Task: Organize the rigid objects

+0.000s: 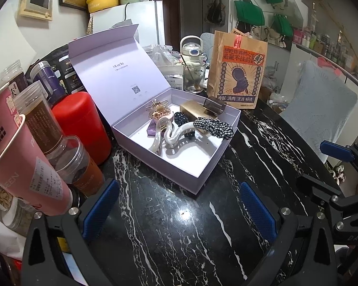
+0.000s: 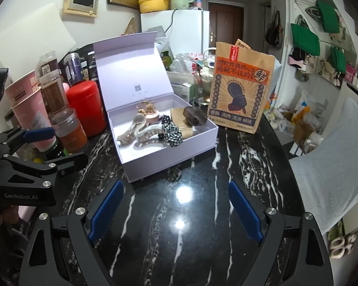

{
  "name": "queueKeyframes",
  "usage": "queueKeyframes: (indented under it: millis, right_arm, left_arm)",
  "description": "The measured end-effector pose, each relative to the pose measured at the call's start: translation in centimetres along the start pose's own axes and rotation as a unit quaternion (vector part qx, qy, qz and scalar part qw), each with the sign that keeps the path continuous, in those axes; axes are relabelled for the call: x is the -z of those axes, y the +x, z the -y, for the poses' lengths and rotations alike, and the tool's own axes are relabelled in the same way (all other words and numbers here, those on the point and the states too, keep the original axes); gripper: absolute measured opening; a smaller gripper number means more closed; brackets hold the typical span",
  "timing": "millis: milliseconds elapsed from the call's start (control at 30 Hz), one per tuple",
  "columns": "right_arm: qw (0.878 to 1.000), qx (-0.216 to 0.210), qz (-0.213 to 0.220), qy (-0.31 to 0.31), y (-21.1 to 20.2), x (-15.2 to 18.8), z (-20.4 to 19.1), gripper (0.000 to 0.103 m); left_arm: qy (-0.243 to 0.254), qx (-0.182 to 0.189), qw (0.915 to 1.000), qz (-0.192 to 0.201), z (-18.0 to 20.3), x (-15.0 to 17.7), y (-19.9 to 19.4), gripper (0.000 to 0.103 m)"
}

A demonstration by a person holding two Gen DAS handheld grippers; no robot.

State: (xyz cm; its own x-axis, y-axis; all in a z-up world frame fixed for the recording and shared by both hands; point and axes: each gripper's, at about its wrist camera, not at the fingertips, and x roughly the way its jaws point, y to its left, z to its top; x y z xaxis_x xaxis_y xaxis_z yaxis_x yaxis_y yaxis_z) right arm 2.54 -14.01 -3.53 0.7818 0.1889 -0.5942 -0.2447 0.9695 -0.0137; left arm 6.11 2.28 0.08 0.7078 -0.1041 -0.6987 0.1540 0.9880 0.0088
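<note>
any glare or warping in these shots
Right wrist view: two bright lamp reflections on the glossy black table, near its middle; fisheye bends the room's edges. Left wrist view: one small glint on the table, strong curving at the rim, the box sharp.

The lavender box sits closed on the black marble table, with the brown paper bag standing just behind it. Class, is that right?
Not quite: the lavender box is open, its lid standing upright, with hair clips and a scrunchie inside, as the right wrist view shows. It does sit on the black marble table, with the brown paper bag just behind.
</note>
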Motion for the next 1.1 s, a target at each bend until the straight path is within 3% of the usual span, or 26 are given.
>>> queueKeyframes:
  millis: [1100]
  right_arm:
    - [1.0,0.008,-0.007,0.0,0.14,0.42,0.51,0.09]
  left_arm:
    - [-0.001,0.019,0.9997,-0.016,-0.02,0.08,0.52,0.103]
